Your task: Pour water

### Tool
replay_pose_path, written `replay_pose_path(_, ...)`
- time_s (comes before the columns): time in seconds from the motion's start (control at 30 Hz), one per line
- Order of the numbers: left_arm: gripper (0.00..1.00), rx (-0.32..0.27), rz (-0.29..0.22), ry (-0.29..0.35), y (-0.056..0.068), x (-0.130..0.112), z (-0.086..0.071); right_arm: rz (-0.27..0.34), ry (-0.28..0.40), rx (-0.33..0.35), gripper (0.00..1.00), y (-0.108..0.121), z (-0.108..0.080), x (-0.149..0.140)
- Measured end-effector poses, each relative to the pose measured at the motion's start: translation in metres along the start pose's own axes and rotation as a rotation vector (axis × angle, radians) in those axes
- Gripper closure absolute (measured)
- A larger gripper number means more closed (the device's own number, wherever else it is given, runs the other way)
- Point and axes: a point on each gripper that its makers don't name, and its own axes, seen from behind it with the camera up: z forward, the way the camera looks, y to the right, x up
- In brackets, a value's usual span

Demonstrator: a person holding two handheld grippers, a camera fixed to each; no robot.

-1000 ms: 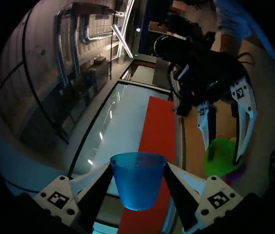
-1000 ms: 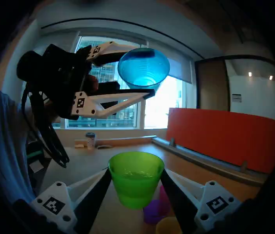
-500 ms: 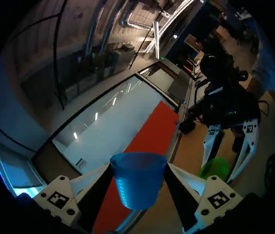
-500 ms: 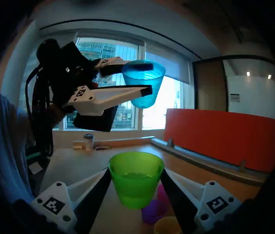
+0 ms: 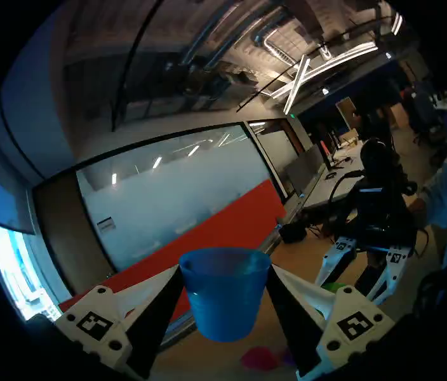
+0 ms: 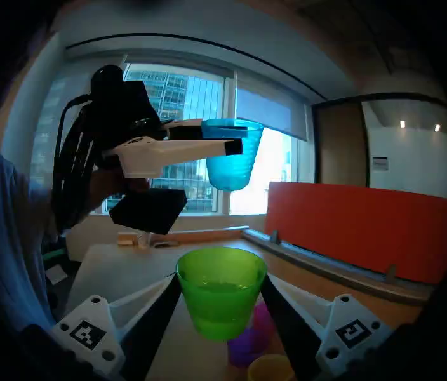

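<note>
My left gripper [image 5: 223, 272] pinches the blue cup [image 5: 225, 298] by its sides, 1 finger on each flank and the rim just above the fingertips. My right gripper [image 6: 220, 280] has the green cup [image 6: 221, 297] clamped the same way, mouth up, with a line of water showing through its wall at about half height.

The relation that matters is blue over green. In the right gripper view the blue cup hangs high against the window [image 6: 185, 101], above the green cup and slightly off toward the person's sleeve side, the 2 well apart. Its long axis runs close to vertical, mouth up, so nothing can leave it as it stands. I cannot tell whether any water is left inside it.

In the left gripper view the green cup lies down and to the right of my claw, farther off, between the other gripper's fingers.

My judgement: if the blue cup has more to give, I must bring it down toward the green rim and tip its lip that way. The gap is wide, and a tilt from this height risks splashing the table [image 6: 122, 273], where a purple cup [image 6: 247, 348] and a yellow cup [image 6: 274, 368] sit just beyond the green one.
</note>
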Motion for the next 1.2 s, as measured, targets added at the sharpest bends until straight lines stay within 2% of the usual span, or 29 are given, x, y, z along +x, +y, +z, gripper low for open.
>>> replay_pose_path(0.27,0.13,-0.010,-0.207,-0.005,-0.010,-0.005,0.001,-0.003,0.007,-0.002,0.10,-0.003,-0.001,0.005)
replay_pose_path(0.47,0.13,-0.064,-0.367,0.006,-0.007,-0.002,0.003,-0.007,0.008,-0.003,0.11,-0.004,-0.003,0.007)
replay_pose_path(0.57,0.13,-0.079,-0.411,0.008,-0.006,-0.004,0.004,-0.010,0.007,-0.003,0.11,-0.004,-0.003,0.007)
replay_pose_path(0.9,0.12,-0.087,-0.428,-0.030,-0.005,-0.022,0.002,-0.013,-0.001,0.002,0.11,-0.006,-0.005,0.007)
replay_pose_path(1.2,0.12,-0.076,-0.387,-0.094,0.000,-0.056,-0.011,0.005,-0.032,-0.009,0.11,0.000,-0.014,0.002)
